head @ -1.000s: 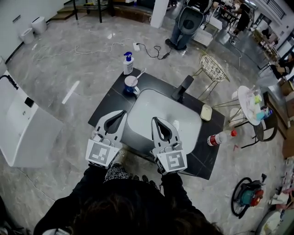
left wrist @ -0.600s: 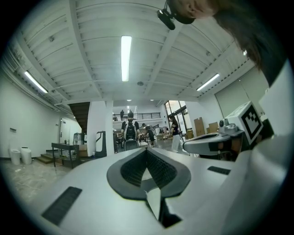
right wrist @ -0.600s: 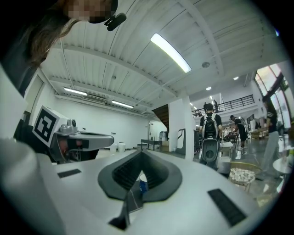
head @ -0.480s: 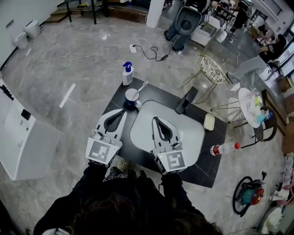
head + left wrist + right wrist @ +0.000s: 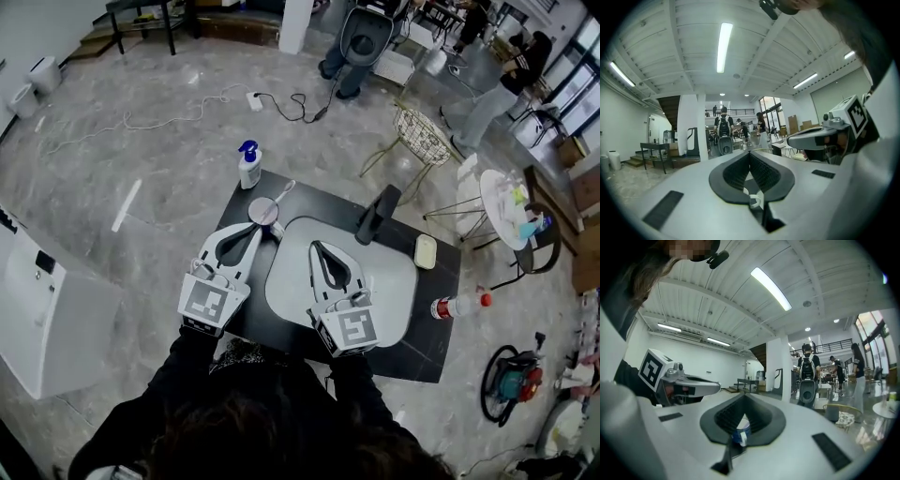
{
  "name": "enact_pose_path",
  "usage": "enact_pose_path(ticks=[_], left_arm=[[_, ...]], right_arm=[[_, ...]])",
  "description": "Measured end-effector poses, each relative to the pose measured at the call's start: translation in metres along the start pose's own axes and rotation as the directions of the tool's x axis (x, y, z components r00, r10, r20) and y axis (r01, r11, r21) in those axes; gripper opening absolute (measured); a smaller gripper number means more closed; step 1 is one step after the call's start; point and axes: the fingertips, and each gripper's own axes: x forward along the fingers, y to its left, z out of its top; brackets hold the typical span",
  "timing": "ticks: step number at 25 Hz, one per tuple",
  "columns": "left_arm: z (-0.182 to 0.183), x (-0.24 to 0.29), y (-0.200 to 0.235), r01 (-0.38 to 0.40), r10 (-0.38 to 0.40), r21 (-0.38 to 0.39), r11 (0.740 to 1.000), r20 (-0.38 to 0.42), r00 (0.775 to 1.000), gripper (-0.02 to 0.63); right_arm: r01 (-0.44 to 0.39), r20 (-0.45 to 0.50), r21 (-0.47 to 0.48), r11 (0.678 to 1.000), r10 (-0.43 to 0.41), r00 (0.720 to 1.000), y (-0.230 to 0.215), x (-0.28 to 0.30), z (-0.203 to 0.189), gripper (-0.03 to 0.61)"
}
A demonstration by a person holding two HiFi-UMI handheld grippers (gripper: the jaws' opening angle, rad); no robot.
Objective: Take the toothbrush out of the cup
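While both pairs of tongs pointed level over the desk point(image 5: 433, 333), neither had hold of anything. The left tongs point(image 5: 253, 227) were closed, their dark pads meeting at the tip point(image 5: 750, 153) with only the loop-shaped gap behind them. The right tongs point(image 5: 315, 245) looked closed in the same way, tips together point(image 5: 743, 396) and nothing pinched between them.

The cup point(image 5: 263, 211), blue and white, stood on the dark desk at the far left corner of the white sink point(image 5: 394, 281), with a spray bottle point(image 5: 248, 167) just beyond it at the desk's edge. The toothbrush point(image 5: 283, 190) was in the cup, leaning out over its rim toward the far right. The left tongs' tip lay just at the near side of the cup; whether it touched could not be told. The right tongs hung over the sink, apart from the cup, and a blue-and-white patch of the cup point(image 5: 739, 431) showed through their loop. A black faucet point(image 5: 375, 214) rose at the sink's far edge.
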Motion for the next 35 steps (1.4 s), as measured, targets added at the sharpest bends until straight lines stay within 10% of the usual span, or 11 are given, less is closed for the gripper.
enact_pose_path(ticks=[7,14,18,24,29,35], left_arm=[[-0.038,0.037,0.002,0.206,-0.204,0.005,0.979,-0.126,0.971,0.009],[-0.057,0.066,0.017,0.253,-0.244,0.035,0.967,-0.165,0.956,0.017],[-0.078,0.087,0.024,0.27,-0.258,0.018,0.963,-0.239,0.936,0.16],[-0.108,0.116,0.033,0.312,-0.306,-0.034,0.949,-0.325,0.895,0.16],[-0.128,0.13,0.03,0.382,-0.319,0.078,0.921,-0.412,0.854,0.16],[-0.135,0.144,0.025,0.398,-0.333,0.076,0.914,-0.419,0.845,0.16]], right_arm=[[0.031,-0.028,0.007,0.999,-0.031,0.999,-0.008,0.015,-0.006,0.005],[0.059,-0.064,0.006,0.998,-0.058,0.996,-0.014,0.024,-0.014,0.003],[0.072,-0.087,0.014,0.997,-0.071,0.994,-0.018,0.024,-0.02,0.003],[0.074,-0.108,0.035,0.997,-0.07,0.992,-0.02,0.025,-0.028,0.004],[0.084,-0.124,0.045,0.995,-0.078,0.989,-0.022,0.022,-0.034,0.003],[0.101,-0.132,0.046,0.994,-0.094,0.987,-0.03,0.019,-0.038,0.003]])
